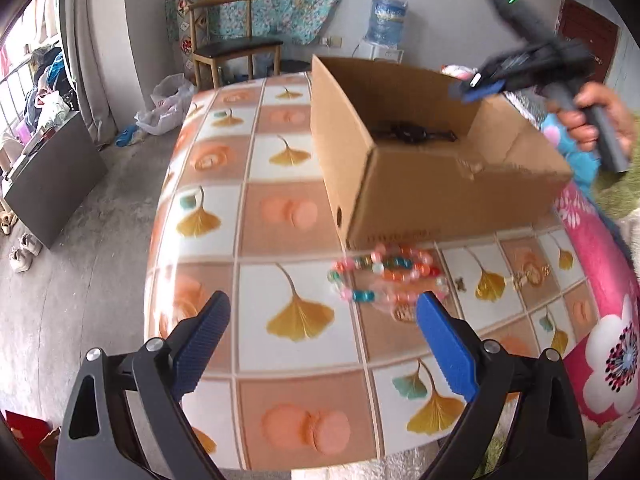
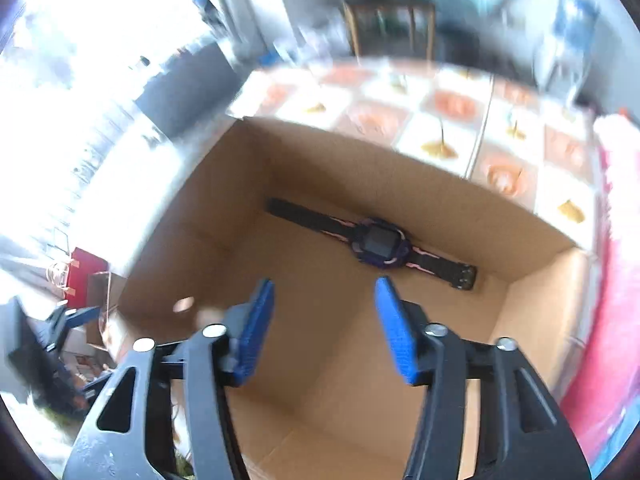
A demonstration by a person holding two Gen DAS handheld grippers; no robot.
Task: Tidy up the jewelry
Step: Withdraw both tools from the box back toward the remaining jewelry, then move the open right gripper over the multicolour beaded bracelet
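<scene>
Blue pads, left: left gripper (image 1: 322,350) has its jaws spread wide with nothing between them, hanging over the tiled table (image 1: 280,216), angled down.
Bead bracelets: the colourful bead pile (image 1: 386,278) sits on the table just in front of the box's near wall, a bit ahead of the right-hand pad. Looks like a couple of loops stacked, kinda blurry so I can't count them.
Next grab, imo: slide toward the beads so they sit between the pads, come down till the tips nearly touch the table, then close across one side of the loop. Pinching a single bead will probably make it squirt out, so bite the strand.
Gold bits: a small charm (image 1: 460,284) and a gold piece (image 1: 530,276) lie further right on the table, apart from the beads. Leave those for later.
Cardboard box: open box (image 1: 440,184) stands on the table right behind the beads.
Watch: black watch (image 2: 376,242) lies flat on the box floor near the far wall, already sorted.
Right side: right gripper (image 2: 324,328) is above the box, jaws partly apart and empty. Keep it clear of the left one's path.
</scene>
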